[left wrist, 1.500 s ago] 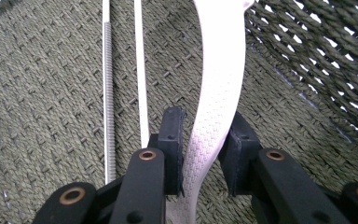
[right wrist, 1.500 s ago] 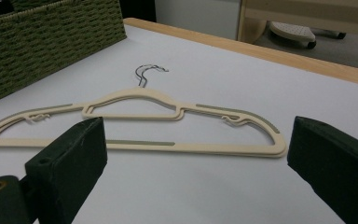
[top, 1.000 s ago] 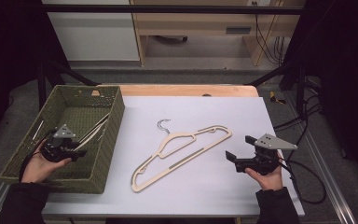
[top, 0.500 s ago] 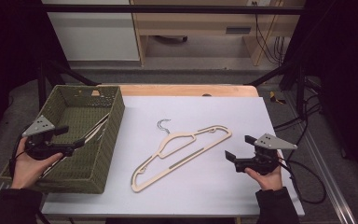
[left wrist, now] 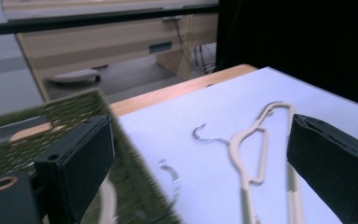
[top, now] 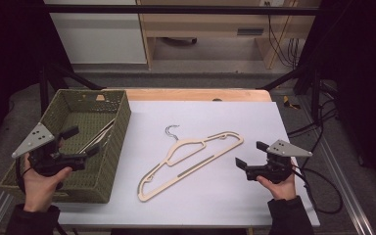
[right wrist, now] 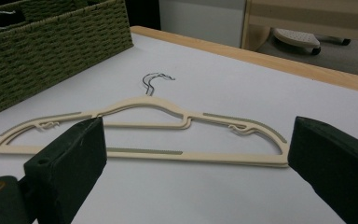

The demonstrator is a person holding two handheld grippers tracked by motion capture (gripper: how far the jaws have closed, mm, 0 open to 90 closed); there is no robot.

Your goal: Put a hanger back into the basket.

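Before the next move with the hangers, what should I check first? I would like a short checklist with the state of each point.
1. Left gripper open and holding nothing: ok.
2. Right gripper open and holding nothing: ok.
3. Hangers on the table lie flat, clear of both grippers: ok.
4. How many hangers are stacked there: cannot tell; two hooks seem to show in the right gripper view.
5. Basket stands upright at the table's left edge: ok.
6. Hangers in the basket free to lift: cannot tell, the wall partly hides them.
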